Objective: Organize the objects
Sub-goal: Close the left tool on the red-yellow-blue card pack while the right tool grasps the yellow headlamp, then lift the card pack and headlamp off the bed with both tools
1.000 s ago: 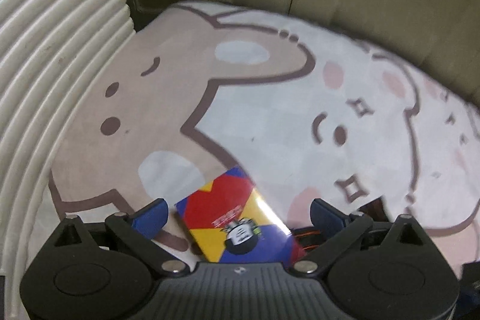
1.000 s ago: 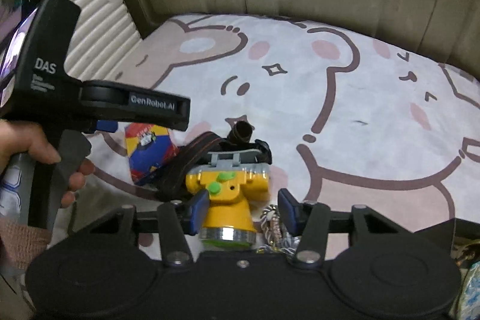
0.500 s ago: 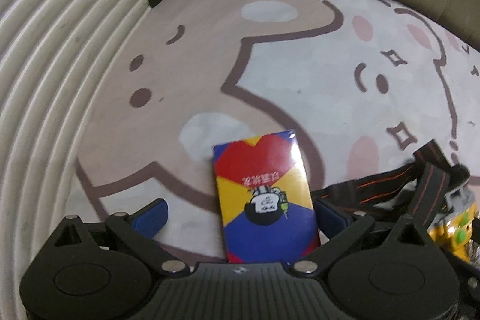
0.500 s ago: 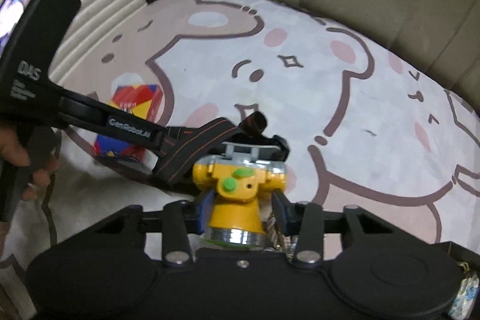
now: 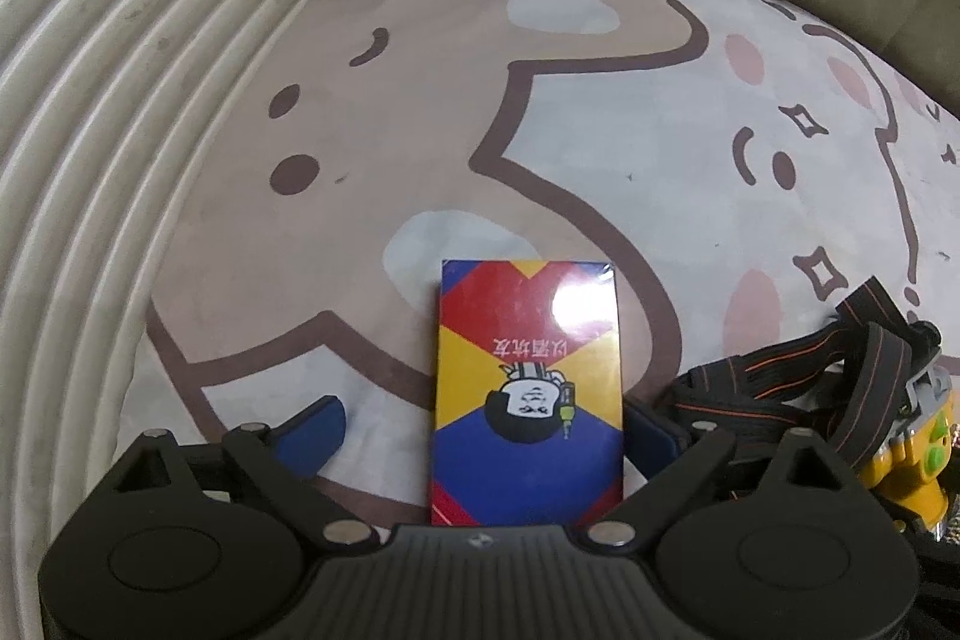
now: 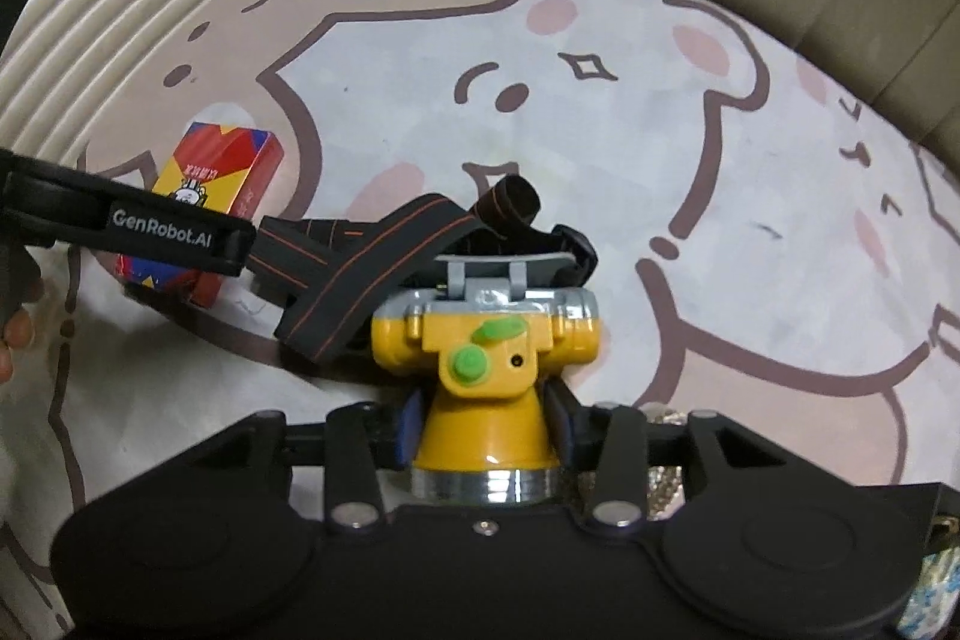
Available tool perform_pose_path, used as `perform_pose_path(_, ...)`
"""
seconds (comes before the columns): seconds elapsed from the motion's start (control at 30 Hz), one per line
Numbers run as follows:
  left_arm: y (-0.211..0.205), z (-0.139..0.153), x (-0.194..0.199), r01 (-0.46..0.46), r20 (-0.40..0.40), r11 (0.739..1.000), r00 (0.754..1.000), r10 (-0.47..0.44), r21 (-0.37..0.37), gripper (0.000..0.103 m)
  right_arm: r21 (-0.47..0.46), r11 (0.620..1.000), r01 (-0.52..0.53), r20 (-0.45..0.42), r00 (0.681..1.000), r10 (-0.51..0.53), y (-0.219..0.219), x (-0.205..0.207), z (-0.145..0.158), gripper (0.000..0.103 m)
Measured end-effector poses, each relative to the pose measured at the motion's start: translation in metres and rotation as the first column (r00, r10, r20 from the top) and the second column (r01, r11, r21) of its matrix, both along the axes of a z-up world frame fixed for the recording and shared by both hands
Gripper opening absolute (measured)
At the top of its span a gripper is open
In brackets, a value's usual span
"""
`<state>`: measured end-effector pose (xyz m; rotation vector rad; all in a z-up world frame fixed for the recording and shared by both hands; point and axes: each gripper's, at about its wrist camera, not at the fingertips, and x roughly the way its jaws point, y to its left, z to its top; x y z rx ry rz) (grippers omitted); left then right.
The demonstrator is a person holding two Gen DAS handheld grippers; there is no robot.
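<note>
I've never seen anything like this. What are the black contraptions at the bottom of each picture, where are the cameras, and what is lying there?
There is no robot here. A person holds a black two-finger gripper in each hand, and each gripper carries a wide-angle camera that looks along its fingers. That is why each picture shows a gripper at the bottom.

The left gripper is open. A red, yellow and blue card box lies flat between its blue-padded fingers and is not clamped.

The right gripper has a yellow plastic headlamp with green buttons between its pads. Its jaws are opening. The lamp's black strap with orange stripes trails beside it.

Everything lies on a soft blanket printed with cartoon bears, next to a ribbed cream cushion.
</note>
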<state>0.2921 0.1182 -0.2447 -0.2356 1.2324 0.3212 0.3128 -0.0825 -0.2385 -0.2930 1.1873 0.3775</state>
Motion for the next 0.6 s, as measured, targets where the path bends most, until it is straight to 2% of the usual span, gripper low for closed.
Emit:
perform_pose_path(0.1,0.001,-0.001,0.001,0.015,0.005,1.000,1.000,-0.015,-0.005,0.094,0.033,0.999,0.014,-0.003,1.000,-0.014,-0.005,0.002,-0.003,0.044)
perform_pose_path(0.13,0.001,0.000,0.001,0.020,0.012,1.000,1.000,-0.020,-0.012,0.089,0.047,0.999,0.022,0.000,1.000,-0.022,-0.007,0.002,-0.003,0.044)
perform_pose_path(0.2,0.001,0.005,0.001,0.021,0.037,0.999,0.999,-0.020,-0.025,0.075,0.076,0.996,0.037,0.015,0.999,-0.039,-0.011,0.001,-0.003,0.044)
perform_pose_path(0.23,0.001,0.009,0.000,0.016,0.055,1.000,0.998,-0.015,-0.026,0.060,0.088,0.995,0.044,0.024,0.999,-0.046,-0.012,0.001,-0.002,0.044)
perform_pose_path(0.4,0.002,0.017,-0.005,0.006,0.088,0.999,0.996,-0.003,-0.038,0.060,0.120,0.991,0.063,0.096,0.993,-0.075,-0.020,-0.003,0.012,0.043)
perform_pose_path(0.5,0.005,0.029,-0.011,-0.017,0.129,0.998,0.991,0.024,-0.052,0.060,0.159,0.984,0.077,0.130,0.987,-0.098,-0.026,-0.006,0.025,0.043)
perform_pose_path(0.6,0.000,0.047,-0.017,-0.009,0.178,0.999,0.984,0.014,-0.033,0.060,0.173,0.982,0.077,0.170,0.980,-0.107,-0.029,-0.010,0.039,0.043)
